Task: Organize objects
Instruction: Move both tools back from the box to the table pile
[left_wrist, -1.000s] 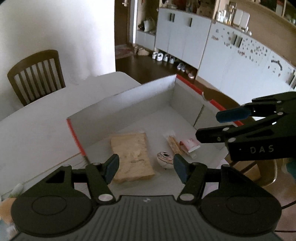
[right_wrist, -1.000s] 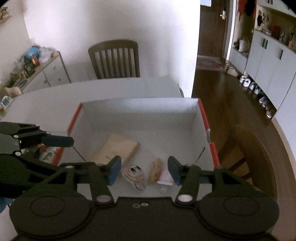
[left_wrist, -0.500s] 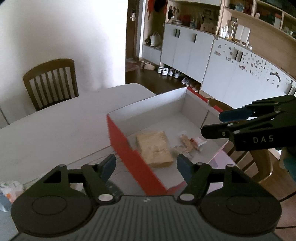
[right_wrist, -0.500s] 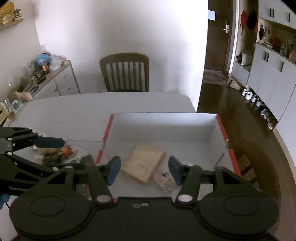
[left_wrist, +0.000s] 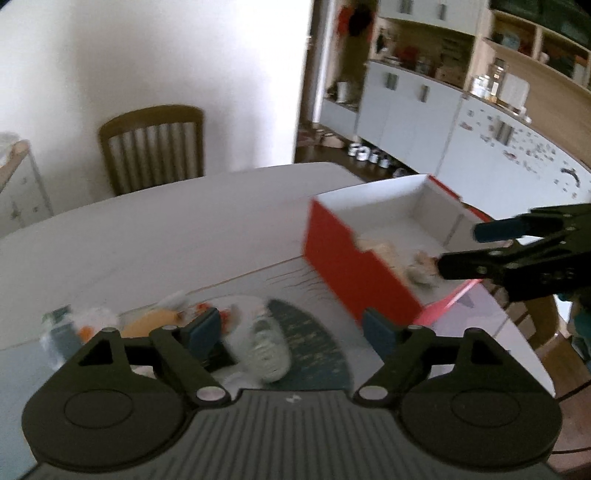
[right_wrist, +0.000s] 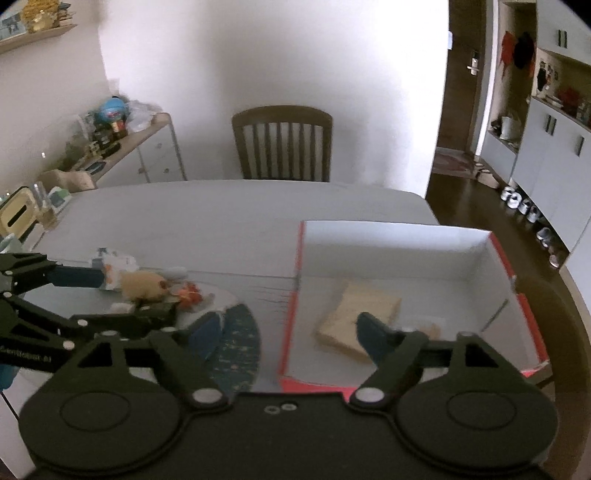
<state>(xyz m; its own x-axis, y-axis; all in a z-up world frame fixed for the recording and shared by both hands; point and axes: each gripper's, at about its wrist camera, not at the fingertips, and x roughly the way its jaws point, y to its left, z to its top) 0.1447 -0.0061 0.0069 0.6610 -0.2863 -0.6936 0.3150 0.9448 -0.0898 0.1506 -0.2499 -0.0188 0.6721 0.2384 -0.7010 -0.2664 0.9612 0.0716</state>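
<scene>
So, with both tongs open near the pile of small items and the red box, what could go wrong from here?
1. The pile of small items lies tangled, so the left tongs may pinch several or scatter them.
2. The red box stands close beside the pile; a sideways swing might knock its wall.
3. The right tongs hang near the left ones and could collide.

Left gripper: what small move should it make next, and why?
Probably lower the left gripper onto the pile of small things on the table beside the red box and close on one. Its jaws are open and empty, the pile lies outside the box, and the box already holds a tan packet.
</scene>
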